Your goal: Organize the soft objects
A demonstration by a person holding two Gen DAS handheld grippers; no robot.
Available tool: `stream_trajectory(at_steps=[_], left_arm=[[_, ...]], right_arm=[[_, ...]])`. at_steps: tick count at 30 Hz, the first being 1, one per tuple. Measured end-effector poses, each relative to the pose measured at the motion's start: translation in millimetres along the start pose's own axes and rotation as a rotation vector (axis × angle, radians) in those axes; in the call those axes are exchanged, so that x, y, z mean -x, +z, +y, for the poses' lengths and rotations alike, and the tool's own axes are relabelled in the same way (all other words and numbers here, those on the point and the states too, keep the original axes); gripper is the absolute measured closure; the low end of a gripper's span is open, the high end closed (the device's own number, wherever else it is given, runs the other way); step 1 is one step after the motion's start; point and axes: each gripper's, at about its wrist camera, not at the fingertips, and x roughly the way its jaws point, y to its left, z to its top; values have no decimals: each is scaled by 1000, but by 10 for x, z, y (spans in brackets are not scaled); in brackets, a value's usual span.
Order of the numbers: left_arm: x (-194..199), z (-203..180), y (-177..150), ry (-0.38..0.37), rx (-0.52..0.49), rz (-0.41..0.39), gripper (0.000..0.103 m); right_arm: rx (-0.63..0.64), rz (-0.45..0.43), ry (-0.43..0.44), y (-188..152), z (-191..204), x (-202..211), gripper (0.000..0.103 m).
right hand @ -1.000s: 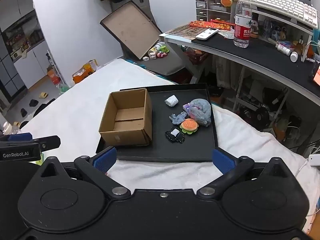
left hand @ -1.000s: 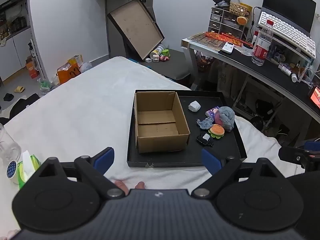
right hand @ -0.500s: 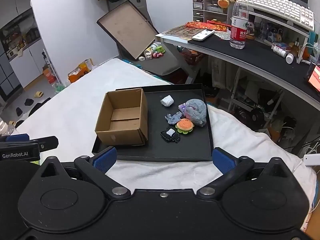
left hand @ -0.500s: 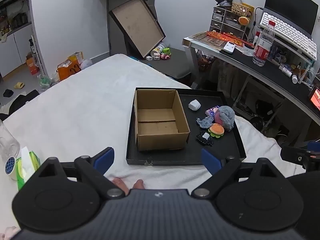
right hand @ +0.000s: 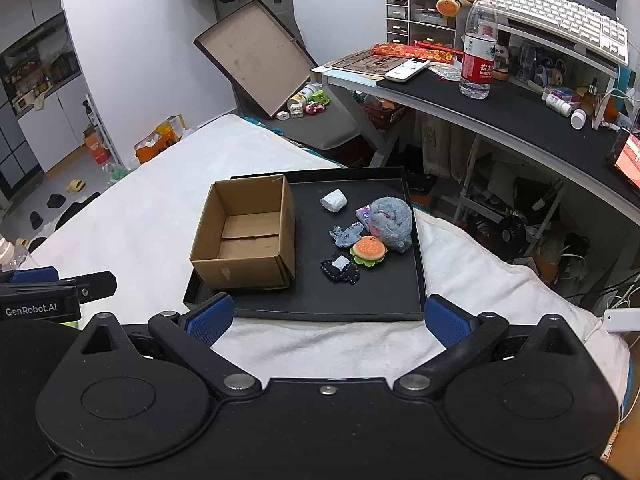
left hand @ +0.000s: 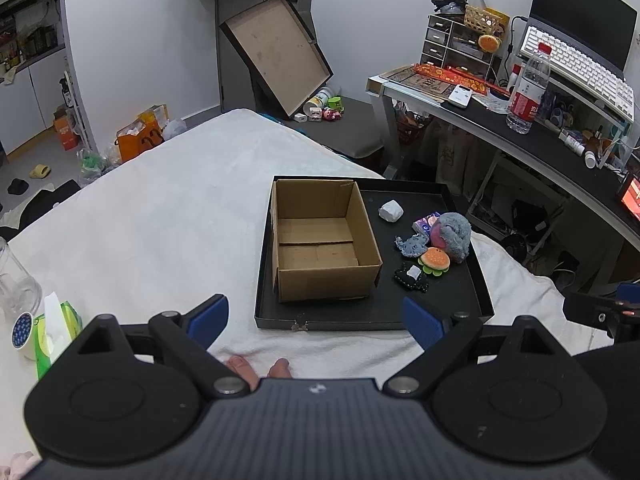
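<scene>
An empty open cardboard box (left hand: 320, 240) (right hand: 248, 236) stands on the left side of a black tray (left hand: 440, 304) (right hand: 384, 300) on the white bed. To its right on the tray lie soft toys: a white lump (left hand: 391, 211) (right hand: 334, 200), a grey plush (left hand: 454, 236) (right hand: 392, 222), a small grey-blue piece (left hand: 412, 245) (right hand: 347, 235), a burger plush (left hand: 435, 259) (right hand: 369, 249) and a black piece (left hand: 412, 276) (right hand: 340, 267). My left gripper (left hand: 316, 320) and right gripper (right hand: 326, 318) are both open and empty, held near the tray's front edge.
A tissue pack (left hand: 52, 332) and a glass jar (left hand: 16, 280) stand at the bed's left. A desk (right hand: 500, 112) with a water bottle (right hand: 478, 46), keyboard and clutter runs along the right. An open flat box (left hand: 276, 52) leans by the far wall.
Both grippers have drifted slightly; the tray and box sit a little differently in each view. Nothing on the tray has moved.
</scene>
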Motion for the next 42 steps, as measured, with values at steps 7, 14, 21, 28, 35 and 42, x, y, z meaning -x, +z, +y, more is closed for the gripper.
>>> stream_trajectory(at_steps=[7, 14, 21, 28, 35, 42], left_arm=[[2, 7, -6, 0, -1, -1, 10], [0, 5, -11, -1, 0, -1, 10], [3, 11, -9, -1, -1, -1, 10], [2, 16, -10, 0, 0, -2, 10], [6, 16, -8, 0, 0, -2, 10], [7, 20, -10, 0, -1, -2, 10]], right_arm=[[-3, 2, 2, -12, 7, -1, 0], [1, 1, 2, -25, 10, -6, 0], [2, 0, 0, -33, 12, 0, 0], [1, 2, 5, -31, 5, 4, 0], [2, 3, 2, -17, 16, 3, 0], [1, 4, 3, -15, 14, 2, 0]])
